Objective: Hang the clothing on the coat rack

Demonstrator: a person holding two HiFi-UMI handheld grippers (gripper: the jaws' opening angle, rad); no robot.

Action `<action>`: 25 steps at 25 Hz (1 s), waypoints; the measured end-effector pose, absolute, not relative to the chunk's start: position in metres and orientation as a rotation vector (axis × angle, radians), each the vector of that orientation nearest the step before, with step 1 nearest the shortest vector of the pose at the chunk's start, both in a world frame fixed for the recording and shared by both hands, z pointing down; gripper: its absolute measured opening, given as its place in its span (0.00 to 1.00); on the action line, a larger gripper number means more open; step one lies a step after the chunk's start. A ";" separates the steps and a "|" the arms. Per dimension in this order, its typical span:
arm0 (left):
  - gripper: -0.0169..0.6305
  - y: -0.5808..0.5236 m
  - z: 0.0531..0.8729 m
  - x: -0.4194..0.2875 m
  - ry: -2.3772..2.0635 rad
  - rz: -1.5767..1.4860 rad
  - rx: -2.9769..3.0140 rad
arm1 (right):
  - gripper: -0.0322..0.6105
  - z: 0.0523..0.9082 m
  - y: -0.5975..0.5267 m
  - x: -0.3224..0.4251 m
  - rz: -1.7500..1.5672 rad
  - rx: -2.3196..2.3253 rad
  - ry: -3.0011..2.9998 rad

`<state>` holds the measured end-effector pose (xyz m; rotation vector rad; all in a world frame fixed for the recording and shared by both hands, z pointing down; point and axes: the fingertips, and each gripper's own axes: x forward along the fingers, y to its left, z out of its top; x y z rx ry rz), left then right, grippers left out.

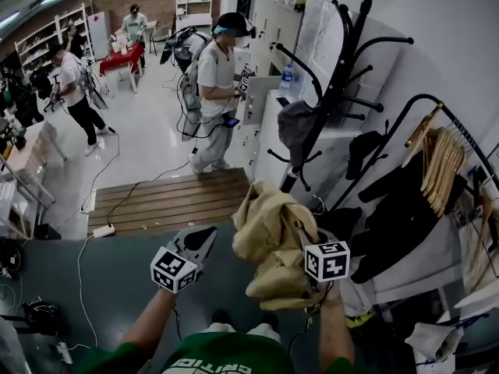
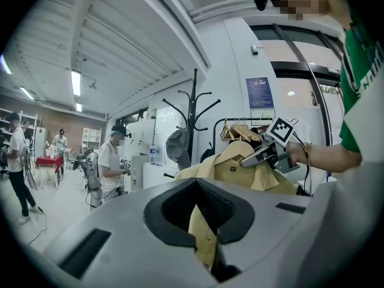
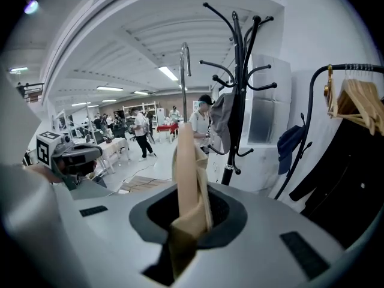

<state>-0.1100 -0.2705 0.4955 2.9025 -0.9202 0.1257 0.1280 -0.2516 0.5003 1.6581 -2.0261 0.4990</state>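
A pale yellow shirt [image 1: 265, 232] is bunched up in front of me on a hanger, and its metal hook [image 3: 183, 71] sticks straight up. My right gripper [image 1: 300, 236] is shut on the shirt's collar and hanger; the fabric [image 3: 191, 179] rises out of its jaws. My left gripper [image 1: 204, 236] hangs a little to the left of the shirt, apart from it, with nothing yellow in it. A strip of the shirt [image 2: 201, 233] shows through its parted jaws. The black coat rack [image 1: 335, 76] stands ahead to the right with a grey cap [image 1: 295, 127] on one arm.
To the right, a black garment rail carries wooden hangers [image 1: 440, 158] and dark clothes [image 1: 398, 209]. White cabinets [image 1: 269, 29] stand behind the rack. A person [image 1: 214, 84] stands beyond a wooden platform [image 1: 171, 201]. Other people work at the far left.
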 end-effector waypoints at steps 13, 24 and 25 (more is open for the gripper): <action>0.03 -0.307 0.501 -0.079 -1.104 0.178 2.842 | 0.13 0.506 -0.311 0.132 0.464 1.443 -2.151; 0.03 -0.324 0.489 -0.036 -1.174 0.156 2.834 | 0.13 0.500 -0.337 0.150 0.418 1.333 -2.203; 0.03 -0.325 0.489 -0.035 -1.178 0.153 2.832 | 0.13 0.498 -0.339 0.152 0.411 1.328 -2.204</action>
